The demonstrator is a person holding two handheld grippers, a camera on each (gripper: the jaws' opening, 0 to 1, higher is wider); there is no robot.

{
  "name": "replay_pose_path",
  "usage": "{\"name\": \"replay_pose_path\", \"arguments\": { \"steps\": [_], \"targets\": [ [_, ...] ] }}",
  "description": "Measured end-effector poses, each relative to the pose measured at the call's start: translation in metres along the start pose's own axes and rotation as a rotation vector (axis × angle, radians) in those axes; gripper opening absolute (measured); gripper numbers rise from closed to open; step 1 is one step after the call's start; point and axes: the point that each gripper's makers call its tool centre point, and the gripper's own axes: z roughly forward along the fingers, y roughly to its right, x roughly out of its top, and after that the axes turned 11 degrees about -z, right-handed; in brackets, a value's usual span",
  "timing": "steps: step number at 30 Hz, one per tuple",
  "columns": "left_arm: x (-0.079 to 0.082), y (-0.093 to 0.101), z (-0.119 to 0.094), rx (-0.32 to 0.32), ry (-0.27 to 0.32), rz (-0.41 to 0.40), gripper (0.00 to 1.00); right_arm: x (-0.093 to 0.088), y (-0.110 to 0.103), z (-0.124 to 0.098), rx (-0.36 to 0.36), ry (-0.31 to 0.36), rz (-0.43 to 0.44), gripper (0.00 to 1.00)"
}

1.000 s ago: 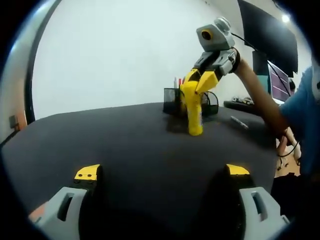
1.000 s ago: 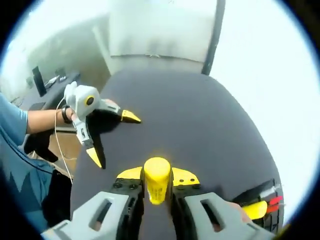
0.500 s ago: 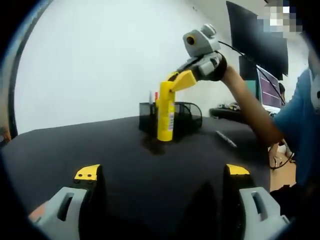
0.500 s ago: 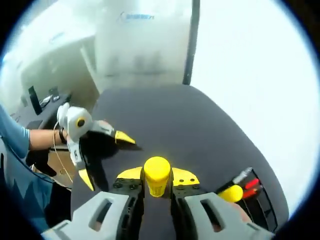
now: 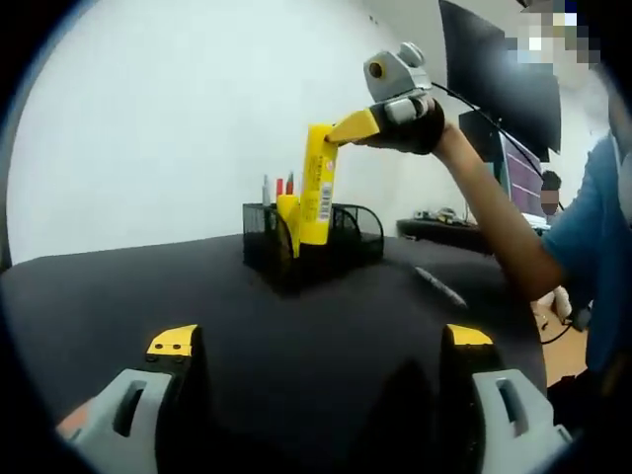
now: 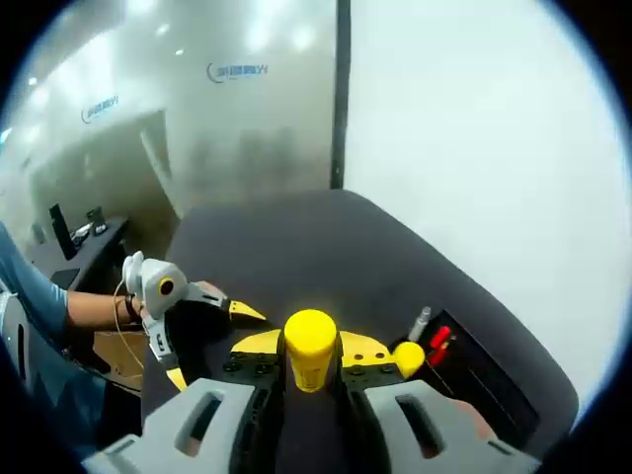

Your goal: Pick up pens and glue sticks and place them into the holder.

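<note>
Jaws of left gripper [image 5: 321, 346] spread wide over black table [image 5: 148, 286], holding nothing. Farther off, right gripper [image 5: 348, 126] pinched upright yellow glue stick [image 5: 316, 197] at its top, directly above mesh holder [image 5: 306, 242]. Pens [image 5: 276, 188] and another yellow glue stick [image 6: 407, 357] already stood inside. Loose pen [image 5: 439, 288] lay beyond, right.
</note>
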Motion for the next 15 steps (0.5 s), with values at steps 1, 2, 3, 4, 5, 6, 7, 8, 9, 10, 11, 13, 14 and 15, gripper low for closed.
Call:
{"name": "replay_pose_path", "arguments": {
  "steps": [1,2,3,4,5,6,7,8,9,10,11,13,14,15],
  "targets": [
    [0.002,0.000,0.000,-0.001,0.010,-0.004,0.96,-0.001,0.002,-0.003,-0.008,0.004,0.009,0.17],
    [0.002,0.000,0.000,0.001,0.013,-0.006,0.96,-0.003,0.004,-0.006,-0.014,0.006,0.014,0.17],
    [0.002,-0.001,0.000,0.003,0.016,-0.005,0.96,-0.004,0.005,-0.008,-0.021,0.007,0.020,0.17],
    [0.002,-0.001,0.000,0.007,0.015,-0.003,0.96,-0.006,0.006,-0.011,-0.029,0.009,0.026,0.17],
    [0.001,-0.001,0.000,0.008,0.015,-0.002,0.96,-0.007,0.008,-0.013,-0.035,0.010,0.031,0.17],
    [0.001,0.000,0.000,0.005,0.015,0.000,0.96,-0.009,0.010,-0.015,-0.041,0.011,0.037,0.17],
    [0.001,0.000,0.000,0.004,0.012,0.003,0.96,-0.010,0.012,-0.017,-0.051,0.011,0.043,0.17],
    [-0.001,0.000,0.001,0.007,0.002,0.007,0.96,-0.011,0.013,-0.018,-0.055,0.010,0.047,0.17],
    [-0.002,0.000,0.001,0.005,0.000,0.010,0.95,-0.013,0.015,-0.019,-0.059,0.007,0.051,0.17],
    [-0.002,0.000,0.001,0.005,0.000,0.011,0.95,-0.015,0.017,-0.019,-0.063,0.005,0.053,0.17],
    [-0.002,-0.001,0.001,0.006,0.000,0.010,0.95,-0.017,0.019,-0.020,-0.069,0.001,0.061,0.17],
    [-0.001,-0.001,0.001,0.008,0.006,0.006,0.95,-0.022,0.021,-0.021,-0.082,-0.009,0.071,0.17],
    [0.000,-0.002,0.000,0.010,0.010,0.002,0.94,-0.025,0.025,-0.022,-0.090,-0.017,0.077,0.17],
    [0.001,-0.003,0.000,0.012,0.016,-0.003,0.94,-0.027,0.026,-0.022,-0.097,-0.022,0.080,0.17]
  ]
}}
